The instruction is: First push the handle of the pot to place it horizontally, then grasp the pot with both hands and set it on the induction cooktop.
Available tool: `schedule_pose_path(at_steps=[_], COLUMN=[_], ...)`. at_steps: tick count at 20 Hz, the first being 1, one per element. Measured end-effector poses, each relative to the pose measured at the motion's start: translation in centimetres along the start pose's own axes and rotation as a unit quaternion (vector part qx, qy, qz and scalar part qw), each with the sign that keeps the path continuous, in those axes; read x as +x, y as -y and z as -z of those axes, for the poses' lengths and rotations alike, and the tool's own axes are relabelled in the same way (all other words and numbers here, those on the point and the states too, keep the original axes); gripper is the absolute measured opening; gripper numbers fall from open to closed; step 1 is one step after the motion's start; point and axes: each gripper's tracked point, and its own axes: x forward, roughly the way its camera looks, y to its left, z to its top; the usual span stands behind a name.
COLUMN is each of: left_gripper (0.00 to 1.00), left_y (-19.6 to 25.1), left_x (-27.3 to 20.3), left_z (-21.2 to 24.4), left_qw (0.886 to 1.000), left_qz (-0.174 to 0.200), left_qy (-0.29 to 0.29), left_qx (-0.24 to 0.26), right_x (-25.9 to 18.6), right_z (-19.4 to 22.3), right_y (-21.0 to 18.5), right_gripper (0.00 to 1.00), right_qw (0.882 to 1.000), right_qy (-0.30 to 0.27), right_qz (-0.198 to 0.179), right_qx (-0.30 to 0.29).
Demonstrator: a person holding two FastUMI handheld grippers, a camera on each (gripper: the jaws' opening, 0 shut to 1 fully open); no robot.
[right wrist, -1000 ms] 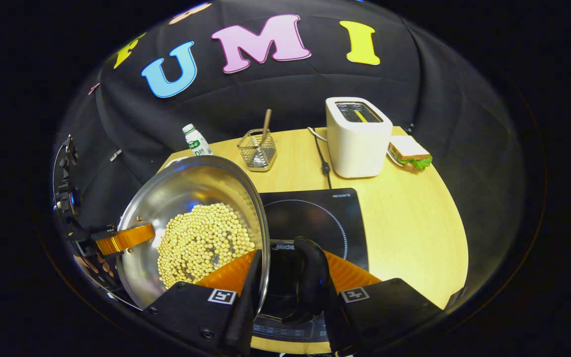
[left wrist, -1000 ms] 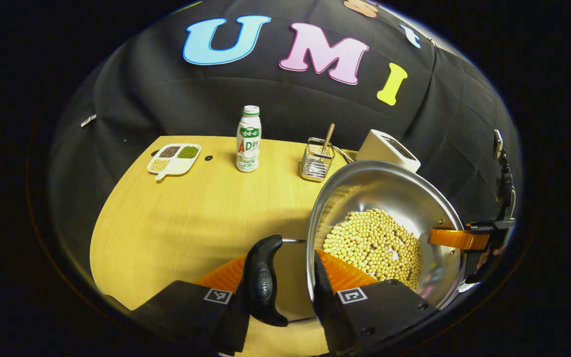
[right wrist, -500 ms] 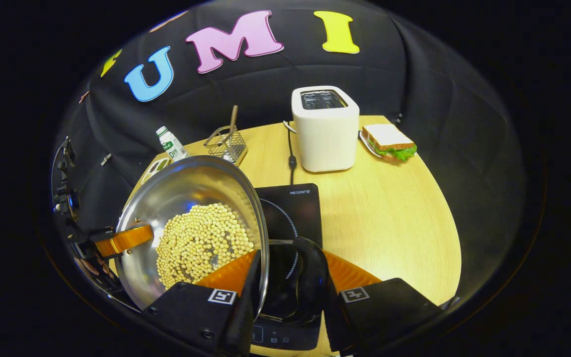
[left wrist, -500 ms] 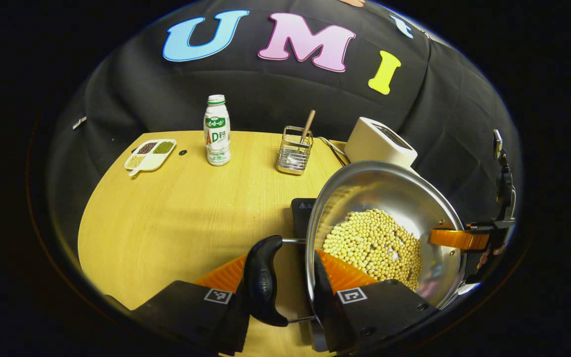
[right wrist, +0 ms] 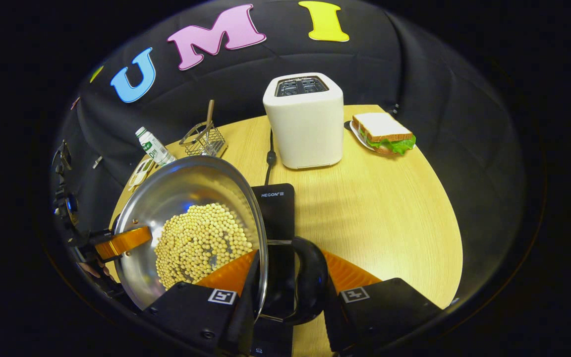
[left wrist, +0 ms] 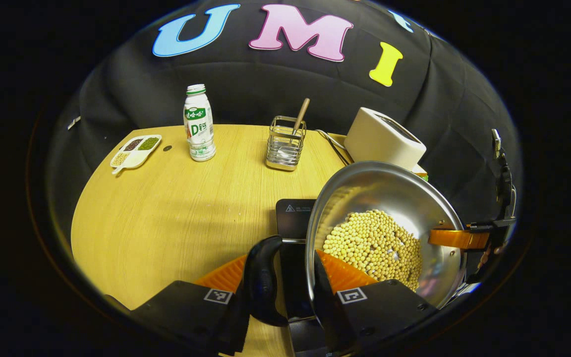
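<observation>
The left tool (left wrist: 285, 292) is closed on one black side handle (left wrist: 261, 280) of the steel pot (left wrist: 382, 188), one finger outside the handle, the other inside the rim. The right tool (right wrist: 290, 292) clamps the opposite handle (right wrist: 310, 280) the same way. The pot, holding pale beans (left wrist: 372, 248), hangs level between the two tools, its handle-to-handle axis running from one to the other, over the near part of the black induction cooktop (right wrist: 273, 208). The right gripper view adds a sandwich (right wrist: 383, 133) beside the white toaster (right wrist: 304, 121). The left gripper view adds a divided dish (left wrist: 136, 150) near a bottle (left wrist: 199, 124) and a wire basket (left wrist: 285, 144) on the tabletop (left wrist: 176, 213).
</observation>
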Motion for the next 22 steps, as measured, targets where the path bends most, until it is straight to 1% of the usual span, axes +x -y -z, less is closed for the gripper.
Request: schedule_pose_path(at_steps=[2,3,6,11,13,14,15,16,17,18,19,20,21,22], left_gripper=[0.62,0.62,0.62,0.66,0.66,0.66,0.66,0.67,0.68,0.7,0.77,0.81,0.93,0.98], left_y=[-0.2,-0.2,-0.4,-0.4,-0.3,-0.3,-0.3,-0.4,-0.6,-0.9,-1.2,-1.1,-1.0,-0.6], left_x=[0.6,0.7,0.6,0.9,0.9,0.9,0.9,0.9,0.7,0.7,0.2,-0.4,-1.2,-2.5], left_z=[0.6,0.1,0.4,0.6,0.7,0.7,0.7,0.6,0.3,0.1,-0.1,-0.4,-0.6,-1.3], left_qw=[1.0,1.0,1.0,1.0,1.0,1.0,1.0,1.0,1.0,1.0,0.999,0.999,0.998,0.998], left_qz=[0.001,0.003,0.004,0.004,0.005,0.006,0.004,-0.001,-0.012,-0.024,-0.035,-0.042,-0.046,-0.042], left_qy=[-0.008,0.003,0.005,-0.008,-0.009,-0.009,-0.01,-0.007,0.0,0.006,0.014,0.022,0.032,0.046], left_qx=[-0.004,-0.012,-0.012,-0.014,-0.015,-0.016,-0.015,-0.011,-0.004,0.003,0.006,0.006,0.006,0.009], right_x=[0.6,0.4,0.6,0.6,0.6,0.4,0.3,0.2,0.2,-0.1,-0.1,-1.1,-1.8,-2.9], right_z=[0.1,-0.5,-0.2,0.0,0.2,0.2,0.2,0.3,0.2,0.1,0.3,-0.1,-0.7,-1.4], right_y=[-0.1,-0.1,-0.1,-0.2,-0.2,-0.2,-0.2,-0.1,0.0,0.0,0.1,0.1,0.1,0.0], right_gripper=[0.61,0.61,0.62,0.63,0.64,0.61,0.66,0.68,0.69,0.72,0.77,1.0,1.0,0.99], right_qw=[1.0,1.0,1.0,1.0,1.0,1.0,1.0,1.0,1.0,1.0,1.0,1.0,0.999,0.999], right_qy=[-0.006,0.011,0.005,0.002,-0.001,-0.003,-0.004,-0.004,-0.001,-0.003,-0.003,0.0,0.011,0.029], right_qz=[-0.004,-0.005,-0.009,-0.007,-0.005,-0.003,-0.002,0.003,0.008,0.008,0.011,0.014,0.016,0.018], right_qx=[-0.001,0.002,0.002,0.003,0.0,-0.001,-0.003,-0.005,-0.005,-0.001,0.005,0.016,0.029,0.039])
